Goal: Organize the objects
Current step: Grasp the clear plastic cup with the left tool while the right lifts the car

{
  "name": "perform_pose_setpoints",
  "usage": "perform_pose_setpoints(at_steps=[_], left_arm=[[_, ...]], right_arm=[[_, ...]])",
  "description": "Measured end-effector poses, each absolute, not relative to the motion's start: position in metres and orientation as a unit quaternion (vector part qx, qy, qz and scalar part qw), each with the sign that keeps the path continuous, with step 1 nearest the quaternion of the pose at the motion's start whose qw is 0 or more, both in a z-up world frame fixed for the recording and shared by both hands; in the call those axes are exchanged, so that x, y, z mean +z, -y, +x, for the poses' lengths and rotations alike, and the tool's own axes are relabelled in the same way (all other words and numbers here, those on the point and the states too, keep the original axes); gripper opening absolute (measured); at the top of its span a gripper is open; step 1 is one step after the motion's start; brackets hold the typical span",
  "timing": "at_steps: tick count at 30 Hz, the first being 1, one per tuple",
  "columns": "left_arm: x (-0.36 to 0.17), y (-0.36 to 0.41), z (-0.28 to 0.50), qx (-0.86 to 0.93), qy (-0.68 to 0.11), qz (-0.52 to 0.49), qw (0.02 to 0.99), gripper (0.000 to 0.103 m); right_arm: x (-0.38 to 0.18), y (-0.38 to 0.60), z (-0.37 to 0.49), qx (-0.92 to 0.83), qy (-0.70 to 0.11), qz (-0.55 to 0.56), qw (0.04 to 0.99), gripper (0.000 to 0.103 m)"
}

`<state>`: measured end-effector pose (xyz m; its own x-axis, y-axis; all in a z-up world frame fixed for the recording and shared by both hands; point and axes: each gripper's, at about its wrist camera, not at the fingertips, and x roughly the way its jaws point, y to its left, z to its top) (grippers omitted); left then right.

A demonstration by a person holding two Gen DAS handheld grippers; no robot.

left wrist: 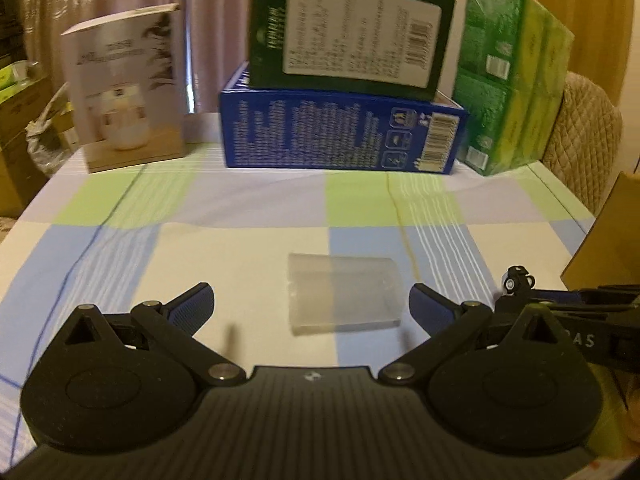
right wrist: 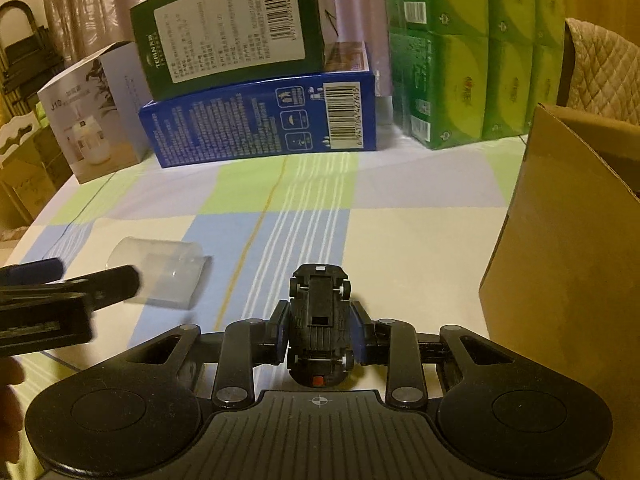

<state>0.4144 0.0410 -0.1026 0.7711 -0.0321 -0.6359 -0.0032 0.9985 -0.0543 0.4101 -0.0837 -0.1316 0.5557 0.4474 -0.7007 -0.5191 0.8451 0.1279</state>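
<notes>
A clear plastic cup (left wrist: 343, 295) lies on its side on the checked tablecloth, between the spread fingers of my left gripper (left wrist: 311, 300), which is open and not touching it. In the right wrist view the cup (right wrist: 160, 276) shows at the left, partly behind the left gripper's fingers (right wrist: 116, 282). My right gripper (right wrist: 320, 326) is shut on a small black toy car (right wrist: 320, 324) held upside down with its wheels up. The car's tip (left wrist: 518, 278) also peeks in at the right of the left wrist view.
A brown cardboard box (right wrist: 568, 248) stands at the right. Along the back are a white product box (left wrist: 128, 92), a blue box (left wrist: 340, 132) with a dark green box (left wrist: 348, 28) on top, and a green tissue pack (left wrist: 516, 76). A quilted chair back (left wrist: 580, 140) is behind.
</notes>
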Motion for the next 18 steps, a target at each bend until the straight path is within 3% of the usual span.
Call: perform_pose_setpoints(at_steps=[9, 12, 14, 18], left_arm=[[-0.113, -0.019, 0.431, -0.019, -0.344, 0.001, 0.939, 0.1], [-0.116, -0.015, 0.437, -0.005, -0.346, 0.026, 0.938, 0.085], [-0.118, -0.016, 0.438, -0.005, -0.354, 0.024, 0.935, 0.068], [-0.119, -0.023, 0.431, -0.001, -0.366, 0.012, 0.93, 0.068]], right_arm=[[-0.132, 0.087, 0.411, 0.27, -0.387, -0.033, 0.881, 0.027], [-0.131, 0.087, 0.411, 0.271, -0.389, -0.031, 0.88, 0.027], [-0.131, 0.086, 0.41, 0.272, -0.389, -0.033, 0.88, 0.027], [-0.131, 0.085, 0.409, 0.273, -0.39, -0.028, 0.879, 0.027]])
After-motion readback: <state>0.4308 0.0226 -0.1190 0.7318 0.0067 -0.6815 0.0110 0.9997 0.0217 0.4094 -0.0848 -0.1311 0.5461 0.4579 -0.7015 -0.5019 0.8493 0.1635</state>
